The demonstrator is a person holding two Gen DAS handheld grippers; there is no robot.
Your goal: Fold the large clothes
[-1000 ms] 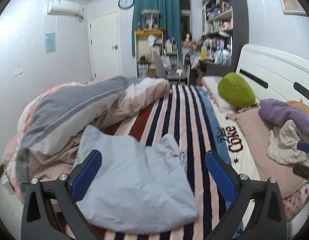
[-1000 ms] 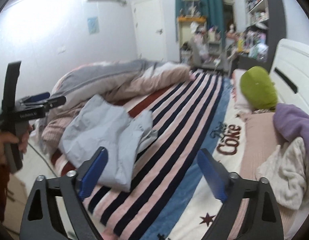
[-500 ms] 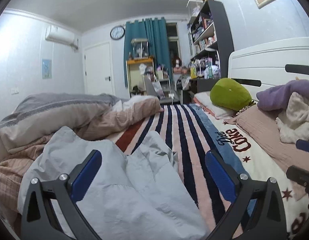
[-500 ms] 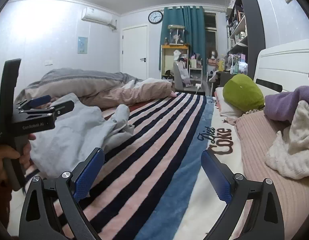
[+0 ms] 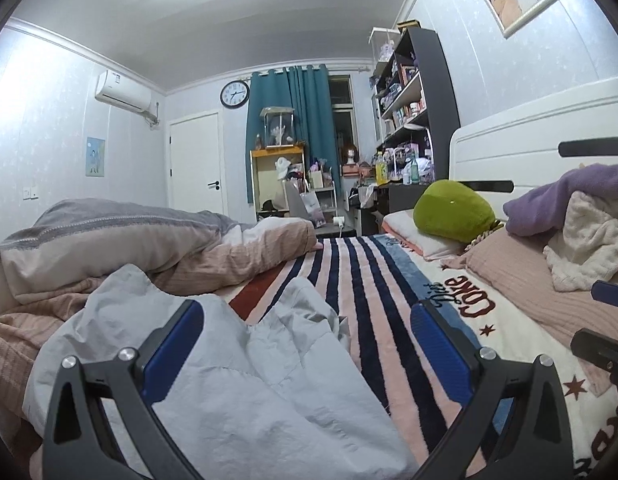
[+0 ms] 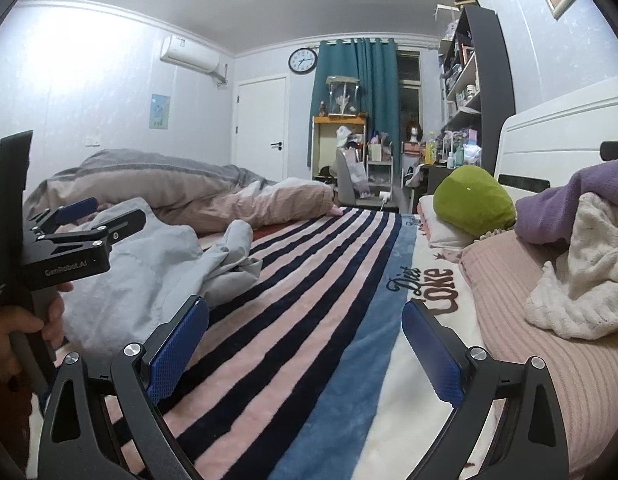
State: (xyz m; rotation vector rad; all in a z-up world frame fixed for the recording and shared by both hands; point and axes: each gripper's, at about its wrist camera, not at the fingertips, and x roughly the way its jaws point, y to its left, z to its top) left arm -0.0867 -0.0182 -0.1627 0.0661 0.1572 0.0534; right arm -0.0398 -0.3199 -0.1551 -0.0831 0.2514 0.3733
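- Left claw (image 5: 307,344): blue-padded fingers spread wide, nothing between them gripped. It sits low over the near part of the garment; whether the finger tips touch the cloth cannot be told. In the right wrist view it shows at the left edge (image 6: 89,216), held by a hand (image 6: 17,332), its fingers pointing right over the garment.
- Right claw (image 6: 305,344): fingers wide apart, holding nothing. It hangs over the bare striped blanket; only blanket shows between the pads.
- Light grey garment (image 5: 237,380): crumpled and unfolded on the bed, filling the lower left and lower centre of the left wrist view, its wrinkled bulk between and beneath the left claw's fingers. In the right wrist view it lies at centre left (image 6: 161,264), to the left of the right claw's left finger, a bunched end reaching toward the stripes.
- Striped blanket (image 6: 309,300): navy, pink and blue bands running away up the frame; a broad open stretch to the right of the garment.
- Rumpled duvet (image 5: 121,244): grey and pink, heaped along the left, just behind the garment.
- Pink pillow (image 6: 541,360): lower right, with a cream knit (image 6: 581,280) and a purple garment (image 6: 569,200) piled on it.
- Green plush (image 5: 453,212): centre right, beside the white headboard (image 5: 541,136).
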